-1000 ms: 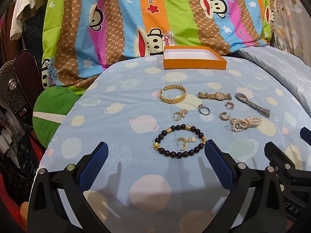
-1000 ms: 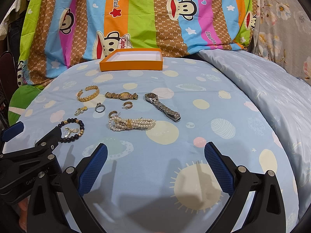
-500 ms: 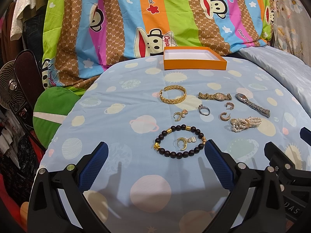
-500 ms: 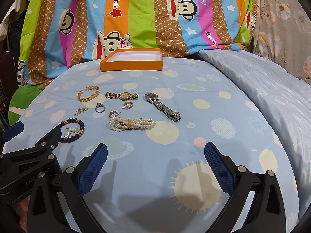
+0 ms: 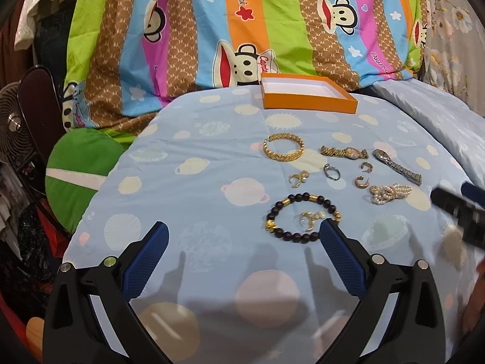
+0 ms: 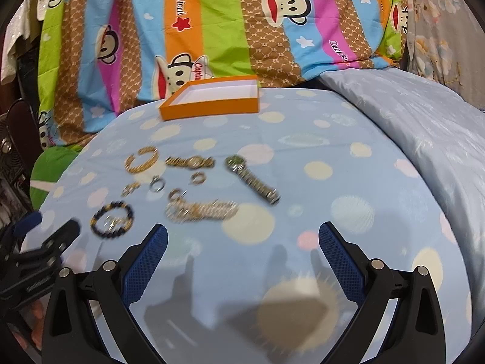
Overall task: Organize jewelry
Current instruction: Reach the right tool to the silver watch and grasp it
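Note:
Jewelry lies loose on the light blue bed sheet (image 5: 197, 200). There is a gold cuff bracelet (image 5: 283, 147), a gold watch (image 5: 344, 152), a silver watch (image 5: 397, 166), a silver ring (image 5: 331, 172), several small earrings, a pearl bracelet (image 5: 389, 192) and a dark bead bracelet (image 5: 301, 217). An empty orange box (image 5: 306, 95) stands behind them. My left gripper (image 5: 242, 242) is open, just short of the bead bracelet. My right gripper (image 6: 242, 242) is open and empty, short of the pearl bracelet (image 6: 201, 209); this view is blurred.
A striped cartoon-monkey quilt (image 5: 242, 24) is heaped behind the box. A pale blue duvet (image 6: 424, 127) is bunched on the right. A green cushion (image 5: 78, 176) and a fan (image 5: 13, 121) are off the bed's left edge.
My right gripper has moved forward and left toward the jewelry, blurring its view. My left gripper has hardly moved. Both stay open.

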Tool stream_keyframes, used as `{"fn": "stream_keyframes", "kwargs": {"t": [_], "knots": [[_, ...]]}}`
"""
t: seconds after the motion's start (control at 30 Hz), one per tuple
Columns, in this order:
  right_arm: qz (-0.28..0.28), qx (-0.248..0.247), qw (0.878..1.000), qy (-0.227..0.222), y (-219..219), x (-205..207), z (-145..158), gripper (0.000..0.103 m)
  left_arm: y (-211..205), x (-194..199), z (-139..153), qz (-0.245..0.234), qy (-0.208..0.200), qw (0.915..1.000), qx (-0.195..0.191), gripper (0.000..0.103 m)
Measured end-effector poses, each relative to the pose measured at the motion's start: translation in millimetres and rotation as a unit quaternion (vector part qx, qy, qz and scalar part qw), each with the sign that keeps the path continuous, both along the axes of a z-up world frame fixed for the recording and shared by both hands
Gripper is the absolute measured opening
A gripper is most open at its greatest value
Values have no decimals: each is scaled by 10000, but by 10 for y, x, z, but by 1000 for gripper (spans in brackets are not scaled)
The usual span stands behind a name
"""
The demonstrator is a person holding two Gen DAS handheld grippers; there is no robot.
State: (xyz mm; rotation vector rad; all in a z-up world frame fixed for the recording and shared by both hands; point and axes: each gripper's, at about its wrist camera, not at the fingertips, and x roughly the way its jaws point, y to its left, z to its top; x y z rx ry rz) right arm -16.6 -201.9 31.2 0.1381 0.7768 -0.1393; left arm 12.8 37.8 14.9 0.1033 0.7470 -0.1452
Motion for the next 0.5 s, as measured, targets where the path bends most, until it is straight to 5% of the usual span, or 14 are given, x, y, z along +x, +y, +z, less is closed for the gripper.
{"fn": "stream_keyframes", "kwargs": {"t": [0.13, 0.3, 0.5], "knots": [[200, -55, 9998, 50, -111, 402, 44, 89, 153, 76, -58, -21, 206, 9992, -343, 98], [460, 69, 9977, 498, -188, 886, -156, 52, 192, 116, -125, -82, 364, 9978, -554, 98], [633, 36, 9951, 755, -163, 1087, -358, 48, 114, 99, -154, -253, 382, 9977, -504, 98]]}}
